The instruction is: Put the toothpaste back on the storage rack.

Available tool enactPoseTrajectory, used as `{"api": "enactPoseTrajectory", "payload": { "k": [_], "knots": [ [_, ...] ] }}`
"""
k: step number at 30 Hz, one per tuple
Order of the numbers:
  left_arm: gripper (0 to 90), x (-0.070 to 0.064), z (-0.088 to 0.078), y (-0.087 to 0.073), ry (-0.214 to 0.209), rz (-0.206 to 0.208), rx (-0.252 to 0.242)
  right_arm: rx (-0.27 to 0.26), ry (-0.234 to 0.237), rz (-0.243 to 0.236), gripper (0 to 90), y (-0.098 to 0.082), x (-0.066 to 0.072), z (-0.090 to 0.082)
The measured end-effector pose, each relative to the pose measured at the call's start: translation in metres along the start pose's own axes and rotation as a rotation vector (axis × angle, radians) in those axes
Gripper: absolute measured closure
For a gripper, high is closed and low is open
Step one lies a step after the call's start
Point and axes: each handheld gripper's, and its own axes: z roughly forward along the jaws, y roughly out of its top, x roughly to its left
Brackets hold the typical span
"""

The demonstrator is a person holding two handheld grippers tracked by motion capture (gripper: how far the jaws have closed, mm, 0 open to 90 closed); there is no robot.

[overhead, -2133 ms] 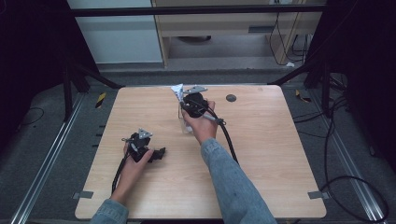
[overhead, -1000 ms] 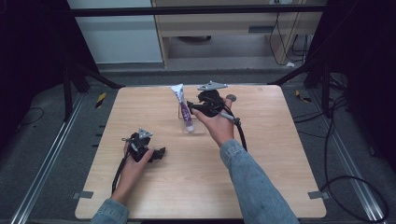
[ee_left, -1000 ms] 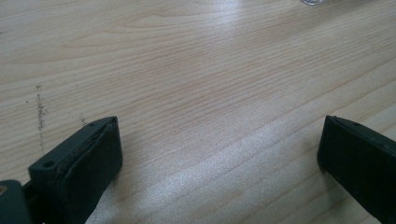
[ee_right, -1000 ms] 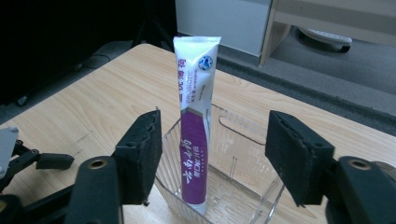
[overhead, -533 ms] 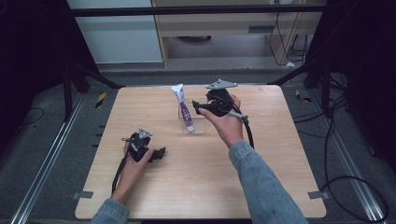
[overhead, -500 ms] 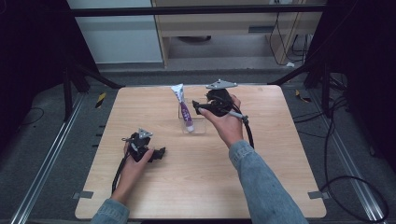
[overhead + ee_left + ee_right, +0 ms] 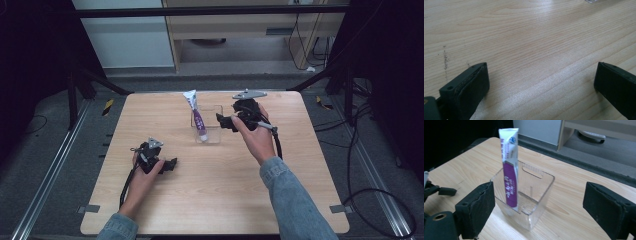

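Observation:
A white and purple tube (image 7: pixel 196 117) stands leaning in a clear plastic box (image 7: pixel 212 135) at the back middle of the wooden table (image 7: pixel 215 200). My right gripper (image 7: pixel 223 121) hovers just right of the box, jaws pointing at it. They have just been opening and stand open, with nothing pressed between them. In the right gripper view the tube (image 7: pixel 510 170) and box (image 7: pixel 537 205) sit just beyond the open right gripper (image 7: pixel 539 192). My left gripper (image 7: pixel 170 164) rests on the table at front left. In the left gripper view its jaws (image 7: pixel 541 75) stand open over bare wood.
Black frame legs stand at both back corners of the table. A yellow and black object (image 7: pixel 108 106) lies on the floor at back left. Cables (image 7: pixel 360 150) run over the floor at the right. A wooden shelf unit (image 7: pixel 240 25) stands behind.
My right gripper has let go of the tube, which now stands in the box, and has drawn back to the right with its jaws wider. The left hand has kept still.

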Motion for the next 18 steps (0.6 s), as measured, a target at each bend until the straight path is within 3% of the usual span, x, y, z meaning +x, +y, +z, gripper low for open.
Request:
{"api": "enactPoseTrajectory", "payload": {
  "k": [18],
  "knots": [
    [0.0, 0.000, 0.000, 0.000, 0.003, 0.005, 0.004, -0.010, -0.035, 0.040, 10.0, -0.026, -0.030, -0.019]
  ]
}}
